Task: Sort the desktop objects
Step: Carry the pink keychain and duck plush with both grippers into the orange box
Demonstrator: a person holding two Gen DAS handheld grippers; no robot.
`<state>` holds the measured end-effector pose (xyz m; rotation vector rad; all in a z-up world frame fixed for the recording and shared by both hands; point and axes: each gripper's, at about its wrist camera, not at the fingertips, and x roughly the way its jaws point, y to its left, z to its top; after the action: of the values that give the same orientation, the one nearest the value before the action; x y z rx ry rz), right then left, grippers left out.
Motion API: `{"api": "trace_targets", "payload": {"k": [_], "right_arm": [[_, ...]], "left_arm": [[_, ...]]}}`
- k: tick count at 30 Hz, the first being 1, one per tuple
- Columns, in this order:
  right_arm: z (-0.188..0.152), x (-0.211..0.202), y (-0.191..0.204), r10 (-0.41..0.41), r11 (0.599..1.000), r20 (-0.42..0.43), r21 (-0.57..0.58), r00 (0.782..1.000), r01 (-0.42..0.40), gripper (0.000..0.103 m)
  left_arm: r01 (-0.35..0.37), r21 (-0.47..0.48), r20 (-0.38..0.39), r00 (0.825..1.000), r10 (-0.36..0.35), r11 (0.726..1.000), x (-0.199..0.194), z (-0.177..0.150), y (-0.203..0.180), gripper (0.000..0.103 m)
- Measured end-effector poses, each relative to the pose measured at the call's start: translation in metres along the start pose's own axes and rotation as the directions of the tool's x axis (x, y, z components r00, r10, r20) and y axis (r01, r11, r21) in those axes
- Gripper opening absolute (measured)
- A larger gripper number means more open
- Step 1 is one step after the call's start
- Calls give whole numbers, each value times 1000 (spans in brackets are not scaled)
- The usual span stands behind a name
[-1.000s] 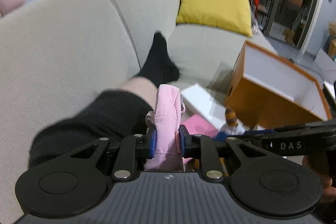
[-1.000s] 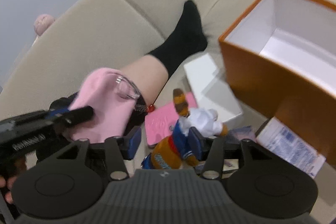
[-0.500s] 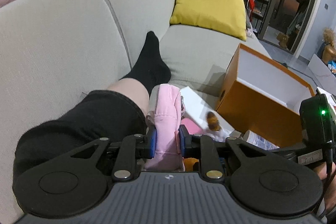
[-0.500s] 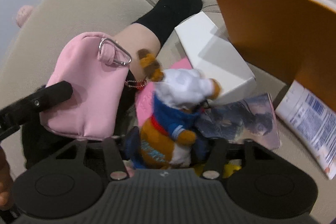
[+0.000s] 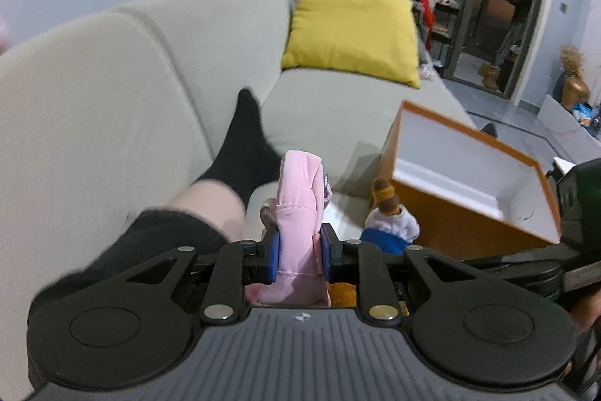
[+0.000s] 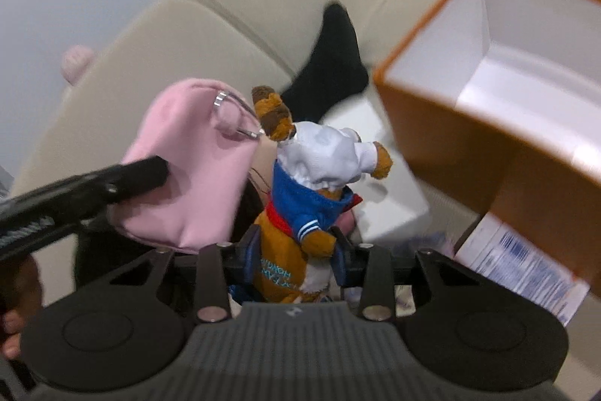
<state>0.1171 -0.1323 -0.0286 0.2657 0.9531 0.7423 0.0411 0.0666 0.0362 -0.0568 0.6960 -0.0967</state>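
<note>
While the left tool stays clenched on a pink pouch, its blue pads pressing the fabric from both sides, the pouch stands up between them with a metal clip at its top corner. Just to its right, the right tool is closing its jaws around a plush toy, a brown figure in a white and blue outfit, whose lower body sits between the fingers and appears lifted off the sofa. Beyond the toy, a white box lies on the seat, with a printed packet to the right of it, near the tool. Farther right stands an open orange box with a white inside, nothing visible in it. On the left, a person's leg in a black sock stretches along the sofa seat. At the far end of the sofa a yellow cushion leans against the backrest.
</note>
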Motion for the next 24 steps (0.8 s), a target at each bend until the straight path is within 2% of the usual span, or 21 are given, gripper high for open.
{"api": "trace_targets", "payload": {"k": [3,6,10,13,15,18,24], "right_arm": [[14,-30,2,24,1000,61,-22,998,-23,40],[32,-64,2,16,999,146,-53,989,-8,40],[59,-99,-12,-28,998,222,-46,975,39,40],[76,-119,-34,-104,994,248,-14,963,111,40],[82,-129,-55,-138,990,239,16,961,139,40],[96,-113,-80,-182,983,186,60,966,174,41],[103,-80,-138,-225,967,0,126,974,224,41]], "left_arm": [[28,37,38,999,-29,999,-3,17,-13,24],[57,83,88,994,-64,995,-6,37,-30,24],[138,128,141,978,-155,982,-4,68,-55,24],[183,164,163,964,-210,969,5,88,-77,24],[204,194,155,959,-236,959,18,99,-93,24],[228,231,105,961,-257,946,50,107,-116,24],[240,299,-33,970,-242,923,127,99,-151,24]]}}
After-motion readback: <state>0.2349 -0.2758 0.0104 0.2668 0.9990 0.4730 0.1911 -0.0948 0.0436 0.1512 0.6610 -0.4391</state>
